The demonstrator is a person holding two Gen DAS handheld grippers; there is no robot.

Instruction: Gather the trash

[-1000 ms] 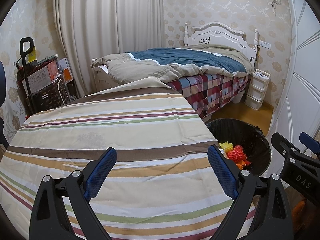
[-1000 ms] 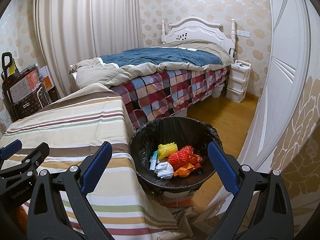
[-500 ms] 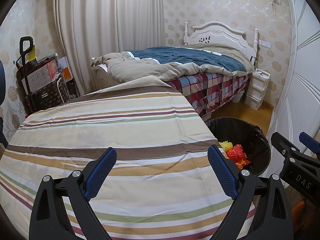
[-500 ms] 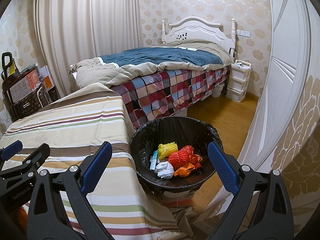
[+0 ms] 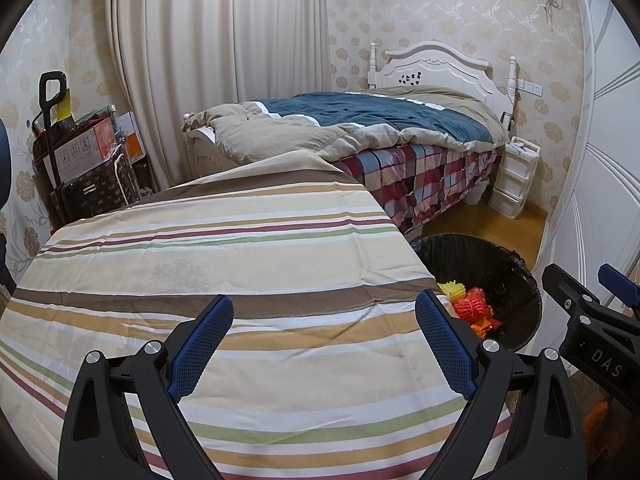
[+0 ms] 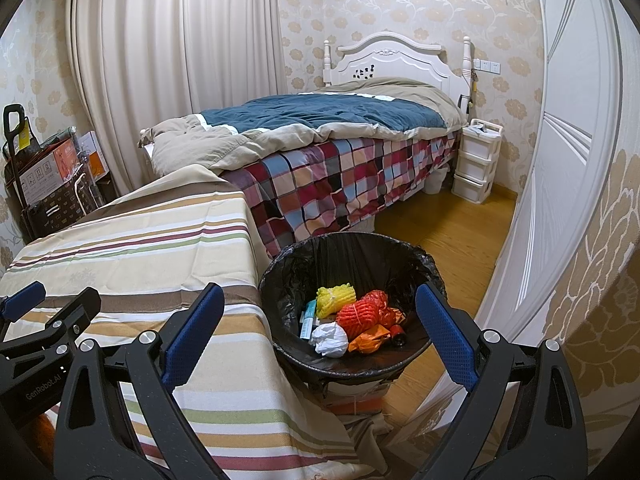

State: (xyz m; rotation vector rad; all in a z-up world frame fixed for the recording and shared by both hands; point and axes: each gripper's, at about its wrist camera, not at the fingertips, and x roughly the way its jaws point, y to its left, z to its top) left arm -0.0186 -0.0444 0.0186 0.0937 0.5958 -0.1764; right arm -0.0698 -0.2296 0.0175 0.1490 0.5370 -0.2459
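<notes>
A black-lined trash bin stands on the floor beside the table's right edge. It holds yellow netting, an orange-red net bundle, crumpled white paper, an orange wrapper and a small blue-white box. My right gripper hangs open above the bin's near rim, empty. My left gripper is open over the striped tablecloth, holding nothing. Each gripper shows at the edge of the other's view.
A bed with a checked cover lies behind the table and bin. A white drawer unit stands by the headboard, a trolley with boxes at the left wall, a white door on the right. Wooden floor lies past the bin.
Almost nothing moved; the left wrist view drifted very slightly. Both grippers stay open and empty.
</notes>
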